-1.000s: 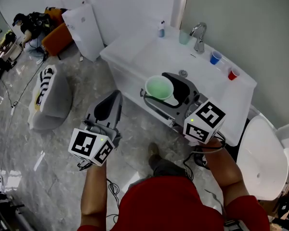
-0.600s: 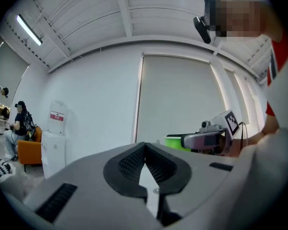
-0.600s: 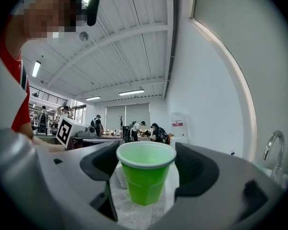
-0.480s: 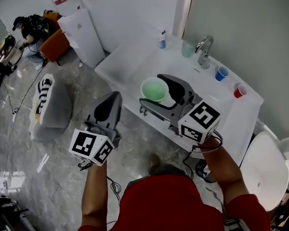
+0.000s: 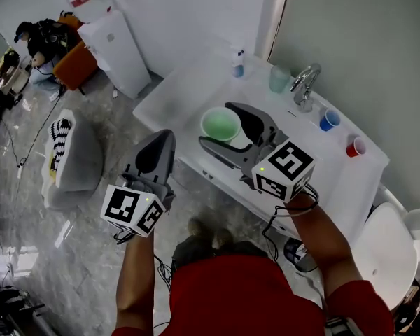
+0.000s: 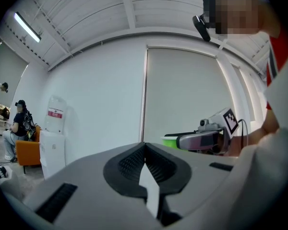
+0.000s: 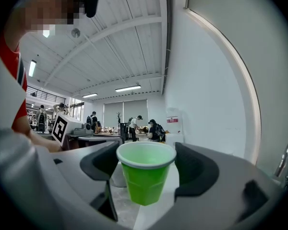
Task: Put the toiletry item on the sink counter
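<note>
A green plastic cup (image 5: 220, 124) hangs upright between the fingers of my right gripper (image 5: 217, 126), which is shut on it. It is held above the left part of the white sink counter (image 5: 178, 82). In the right gripper view the green cup (image 7: 145, 176) fills the gap of my right gripper (image 7: 146, 164), and the counter shows pale below. My left gripper (image 5: 159, 149) is shut with nothing in it, out over the floor to the left of the counter. In its own view my left gripper (image 6: 144, 162) has its pads pressed together.
On the counter stand a chrome faucet (image 5: 305, 82), a pale green tumbler (image 5: 278, 78), a small bottle (image 5: 238, 63), a blue cup (image 5: 329, 120) and a red cup (image 5: 355, 146). A toilet (image 5: 381, 254) is at the right. A grey beanbag (image 5: 70, 156) lies on the floor at the left.
My right gripper has carried the green cup leftward over the counter's left part. The left gripper has stayed where it was.
</note>
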A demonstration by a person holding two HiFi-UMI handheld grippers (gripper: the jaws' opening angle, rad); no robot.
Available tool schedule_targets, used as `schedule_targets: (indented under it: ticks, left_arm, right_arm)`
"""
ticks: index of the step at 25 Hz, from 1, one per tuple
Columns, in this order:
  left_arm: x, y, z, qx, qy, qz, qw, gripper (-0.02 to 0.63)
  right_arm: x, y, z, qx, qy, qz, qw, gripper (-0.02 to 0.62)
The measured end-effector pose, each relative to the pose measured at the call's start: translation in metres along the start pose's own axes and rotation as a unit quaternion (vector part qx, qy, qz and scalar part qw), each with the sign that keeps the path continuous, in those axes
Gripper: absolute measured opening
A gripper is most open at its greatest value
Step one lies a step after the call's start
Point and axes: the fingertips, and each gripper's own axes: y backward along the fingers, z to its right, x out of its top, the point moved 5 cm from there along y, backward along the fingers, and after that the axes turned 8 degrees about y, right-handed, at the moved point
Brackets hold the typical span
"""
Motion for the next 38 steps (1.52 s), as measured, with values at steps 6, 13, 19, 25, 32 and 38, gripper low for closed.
schedule_targets:
  ticks: [6, 13, 19, 25, 32, 38]
  left_arm:
    - [-0.004, -0.035, -0.04, -0.012, -0.005, -0.004, 0.9999, 0.017]
    - [-0.002, -0.076, -0.097, -0.041, -0.018, -0.011, 0.999, 0.017]
    - [-0.003, -0.107, -0.142, -0.06, -0.016, -0.013, 0.998, 0.017]
    - [-0.016, -0.138, -0.172, -0.073, -0.011, -0.022, 0.997, 0.017]
    - [-0.036, -0.173, -0.196, -0.055, -0.008, -0.039, 0.9977, 0.017]
    - [-0.055, -0.196, -0.206, -0.037, 0.001, -0.05, 0.9981, 0.017]
  right_arm:
    - [-0.015, -0.038, 0.031, -0.022, 0.006, -0.009, 1.0, 0.331]
    - [-0.028, -0.088, 0.065, -0.07, 0.007, -0.01, 0.997, 0.331]
    - [-0.039, -0.123, 0.093, -0.111, 0.008, -0.016, 0.994, 0.331]
    - [-0.06, -0.149, 0.121, -0.146, 0.004, -0.025, 0.989, 0.331]
    - [-0.091, -0.171, 0.158, -0.166, -0.001, -0.033, 0.986, 0.331]
    - [-0.122, -0.186, 0.19, -0.177, 0.002, -0.044, 0.983, 0.331]
